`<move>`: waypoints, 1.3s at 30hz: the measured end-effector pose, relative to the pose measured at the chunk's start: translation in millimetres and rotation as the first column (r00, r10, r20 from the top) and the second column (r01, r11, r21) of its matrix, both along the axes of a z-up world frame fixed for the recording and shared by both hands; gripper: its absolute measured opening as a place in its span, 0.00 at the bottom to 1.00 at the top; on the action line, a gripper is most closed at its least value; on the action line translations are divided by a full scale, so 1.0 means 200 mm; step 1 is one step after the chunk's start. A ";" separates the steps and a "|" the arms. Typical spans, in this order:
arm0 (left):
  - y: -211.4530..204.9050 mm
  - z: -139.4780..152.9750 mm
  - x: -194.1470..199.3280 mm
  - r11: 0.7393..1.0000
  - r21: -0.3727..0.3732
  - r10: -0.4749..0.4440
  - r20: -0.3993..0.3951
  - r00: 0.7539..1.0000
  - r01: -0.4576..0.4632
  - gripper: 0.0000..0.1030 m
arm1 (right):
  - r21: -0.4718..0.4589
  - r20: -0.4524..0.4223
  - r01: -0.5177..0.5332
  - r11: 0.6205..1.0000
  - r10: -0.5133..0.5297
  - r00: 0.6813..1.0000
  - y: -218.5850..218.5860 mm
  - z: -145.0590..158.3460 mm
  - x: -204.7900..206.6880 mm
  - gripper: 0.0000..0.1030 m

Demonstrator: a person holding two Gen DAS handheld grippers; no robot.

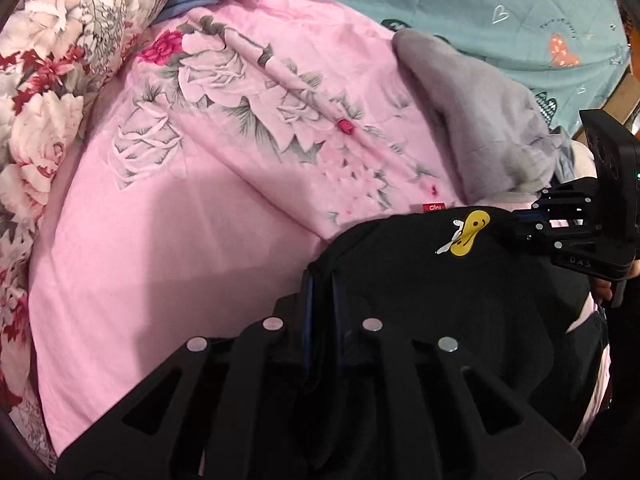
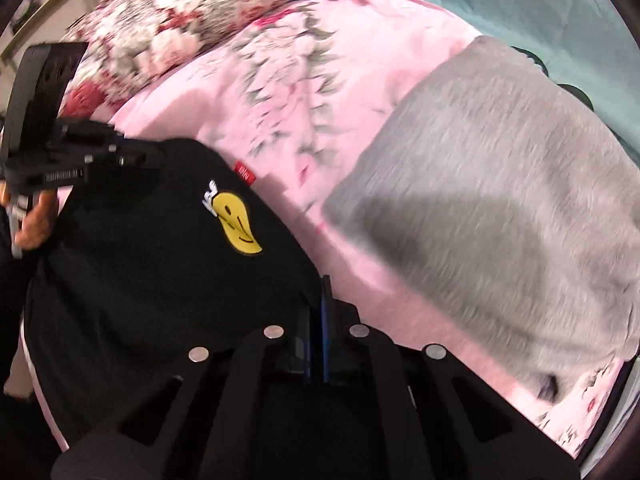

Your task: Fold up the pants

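The bed [image 1: 160, 240], spread with a pink flowered sheet, carries everything: a red-and-white flowered pillow [image 1: 44, 92] along its far left edge, a teal quilt [image 1: 480, 8] at the far right corner, and a grey garment [image 2: 500, 208] bunched toward the right edge. The black pants [image 1: 460, 300], marked by a yellow smiley patch [image 1: 468, 236], lie bunched at the near edge, between the two tools. The left gripper [image 1: 320, 292] is clenched on their left edge, and the right gripper [image 2: 318, 312] is likewise clamped on the cloth's right edge. To fold cleanly, I judge both grips should lift together, keep the cloth taut between them, and lay it flat on the bare pink middle, well apart from the grey garment.
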State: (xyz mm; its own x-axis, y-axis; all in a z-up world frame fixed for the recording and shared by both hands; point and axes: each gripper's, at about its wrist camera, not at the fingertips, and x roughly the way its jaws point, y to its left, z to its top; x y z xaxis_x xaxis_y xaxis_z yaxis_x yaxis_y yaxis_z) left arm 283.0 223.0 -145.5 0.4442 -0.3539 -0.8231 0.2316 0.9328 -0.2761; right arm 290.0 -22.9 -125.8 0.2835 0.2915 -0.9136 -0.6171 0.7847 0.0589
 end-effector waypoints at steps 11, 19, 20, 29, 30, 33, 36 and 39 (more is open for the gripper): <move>0.07 0.37 -0.34 0.999 -0.037 -0.010 0.148 0.989 0.015 0.07 | 0.091 0.014 0.031 0.995 -0.032 0.999 -0.06 0.24 -0.13 0.04; 0.13 0.52 -0.99 0.995 -0.099 -0.001 0.265 0.964 0.028 0.07 | 0.173 0.070 -0.059 0.983 0.047 0.996 -0.05 0.55 -0.72 0.04; 0.13 0.50 -1.09 0.995 -0.099 0.003 0.270 0.963 0.025 0.07 | 0.173 0.067 -0.073 0.982 0.062 0.996 -0.05 0.54 -0.81 0.04; 0.16 0.13 -1.39 0.992 -0.124 0.056 0.139 0.989 -0.038 0.18 | 0.100 -0.022 -0.153 0.983 0.156 0.988 0.14 0.16 -1.38 0.04; 0.17 0.11 -1.40 0.990 -0.131 0.071 0.128 0.989 -0.055 0.27 | 0.083 -0.023 -0.156 0.984 0.158 0.987 0.16 0.12 -1.40 0.04; 0.23 0.14 -1.49 0.969 -0.235 0.107 0.142 0.984 -0.072 0.64 | 0.049 -0.038 -0.126 0.991 0.128 0.991 0.19 0.00 -1.42 0.04; 0.32 0.24 -1.61 0.942 -0.294 0.233 0.219 0.947 -0.163 0.95 | 0.056 -0.040 -0.095 0.994 0.097 0.994 0.20 -0.05 -1.42 0.04; 0.41 0.29 -1.60 0.894 -0.364 0.338 0.167 0.926 -0.261 0.95 | 0.074 -0.032 -0.086 0.994 0.089 0.996 0.19 -0.06 -1.42 0.04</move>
